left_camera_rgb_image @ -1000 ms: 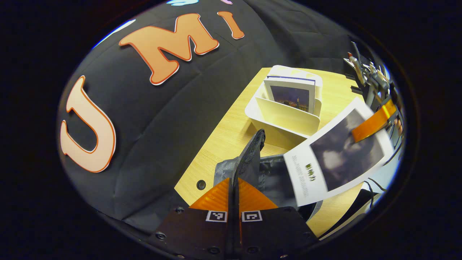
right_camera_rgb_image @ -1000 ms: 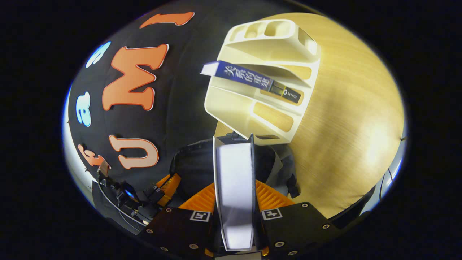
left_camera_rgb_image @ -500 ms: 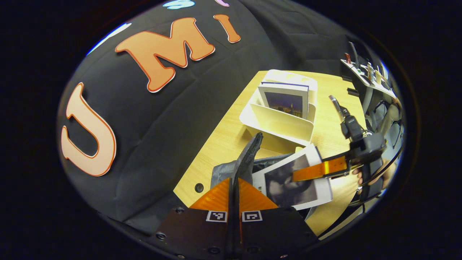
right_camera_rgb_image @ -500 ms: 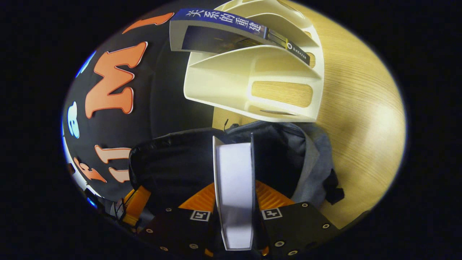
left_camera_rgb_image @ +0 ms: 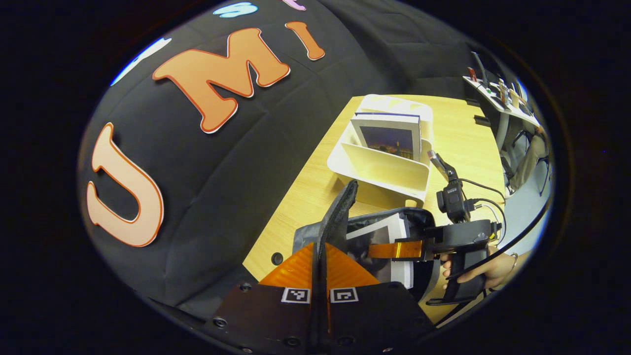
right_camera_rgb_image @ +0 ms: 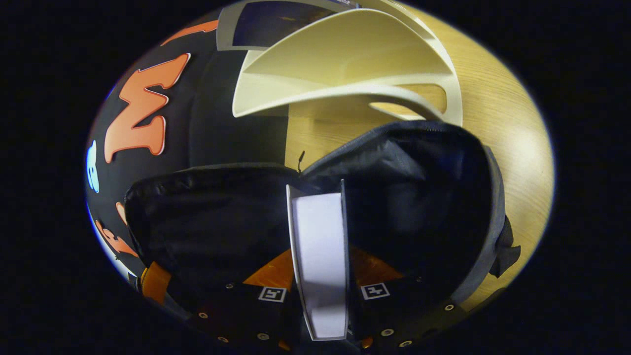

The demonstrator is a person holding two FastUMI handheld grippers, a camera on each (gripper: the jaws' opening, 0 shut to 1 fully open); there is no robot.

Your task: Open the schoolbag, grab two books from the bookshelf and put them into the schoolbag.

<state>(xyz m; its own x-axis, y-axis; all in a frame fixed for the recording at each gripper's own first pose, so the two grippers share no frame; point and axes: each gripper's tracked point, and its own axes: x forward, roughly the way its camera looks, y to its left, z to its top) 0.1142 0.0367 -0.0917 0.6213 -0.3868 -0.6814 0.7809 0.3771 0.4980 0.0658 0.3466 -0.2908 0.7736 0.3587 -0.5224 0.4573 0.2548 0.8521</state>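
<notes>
Your left gripper is clamped on the schoolbag's flap, both fingers pressed flat together on the fabric and lifting it upright, so the schoolbag gapes open near the table's near edge. To its right, your right gripper pinches a white-edged book, the book squeezed between both fingers and partly sunk into the bag's mouth. In the right gripper view that book stands on edge inside the dark opening. Beyond the bag, toward the table's far edge, the cream bookshelf holds a second book upright in a slot.
</notes>
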